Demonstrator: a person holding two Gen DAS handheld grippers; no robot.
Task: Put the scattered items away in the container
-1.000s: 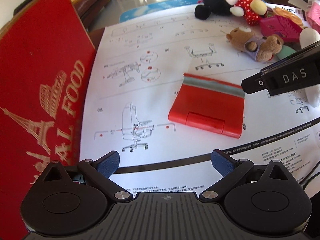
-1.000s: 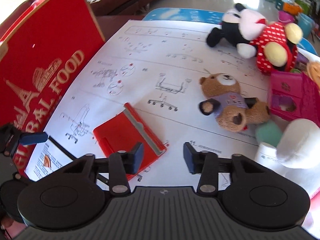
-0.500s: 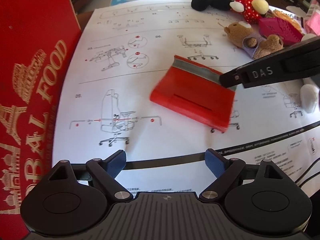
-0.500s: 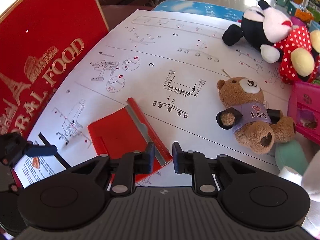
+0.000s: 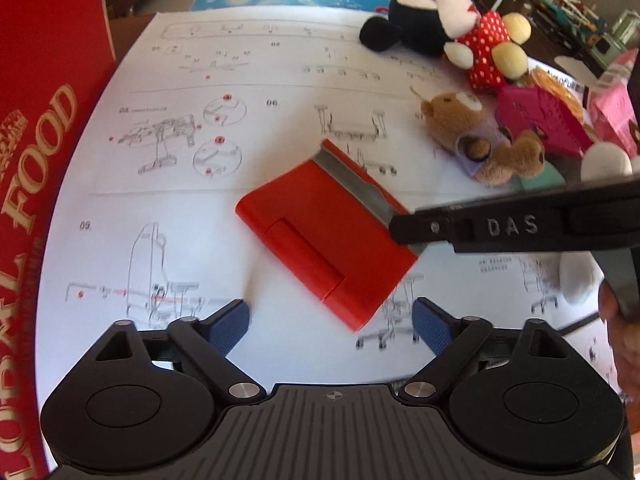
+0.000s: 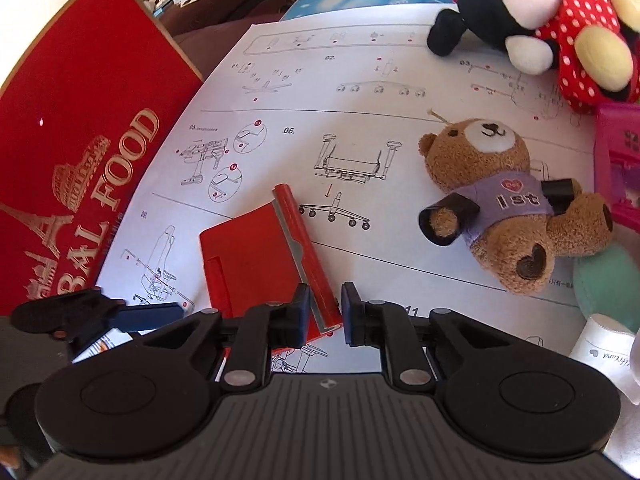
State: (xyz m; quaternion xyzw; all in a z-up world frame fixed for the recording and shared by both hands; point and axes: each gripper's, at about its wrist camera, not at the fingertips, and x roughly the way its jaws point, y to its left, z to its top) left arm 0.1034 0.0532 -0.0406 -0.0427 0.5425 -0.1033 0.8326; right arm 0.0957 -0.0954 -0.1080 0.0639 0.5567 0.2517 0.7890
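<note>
White instruction sheets [image 5: 280, 80] cover the bench, with a tall red box [image 5: 44, 140] standing along the frame's left edge. At centre lies a flat red case [image 5: 320, 236]. The right gripper [image 6: 325, 316] has its fingers clamped on the case's grey-striped edge. The left gripper [image 5: 330, 324] hovers just below it, fingers wide and opening, nothing between them. A teddy bear [image 6: 500, 204] and spotted plush [image 6: 560, 28] lie at upper right.
</note>
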